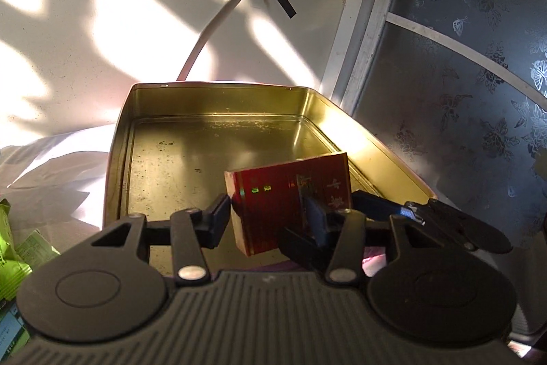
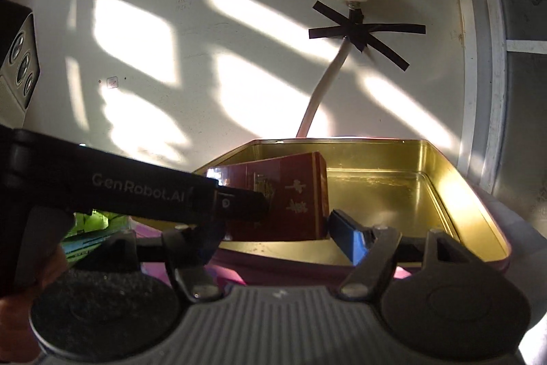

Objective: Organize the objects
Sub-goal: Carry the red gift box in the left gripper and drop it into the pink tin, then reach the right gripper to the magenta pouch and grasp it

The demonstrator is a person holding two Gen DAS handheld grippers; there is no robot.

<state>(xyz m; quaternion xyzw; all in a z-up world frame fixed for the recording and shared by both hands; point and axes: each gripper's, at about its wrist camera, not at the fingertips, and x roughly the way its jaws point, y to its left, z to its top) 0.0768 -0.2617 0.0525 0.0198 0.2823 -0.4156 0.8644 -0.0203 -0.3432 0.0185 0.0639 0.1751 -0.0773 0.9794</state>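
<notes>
Placing step: left gripper [image 1: 266, 211], jaws clamped on the small red-and-gold cardboard box [image 1: 290, 194], must lower it into the gold rectangular tin [image 1: 212, 139] toward 12 o'clock (right gripper [image 2: 273, 224] beside it, jaws apart).

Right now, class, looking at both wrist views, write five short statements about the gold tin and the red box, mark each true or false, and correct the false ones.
1. The red box stands between the fingers of the left gripper. True.
2. The gold tin is full of packets. False: only the red box is in it.
3. The tin has its lid on. False: it is open on top.
4. A taped cable runs down the wall behind the tin. True.
5. The right gripper holds a green packet. False: it holds none.
</notes>
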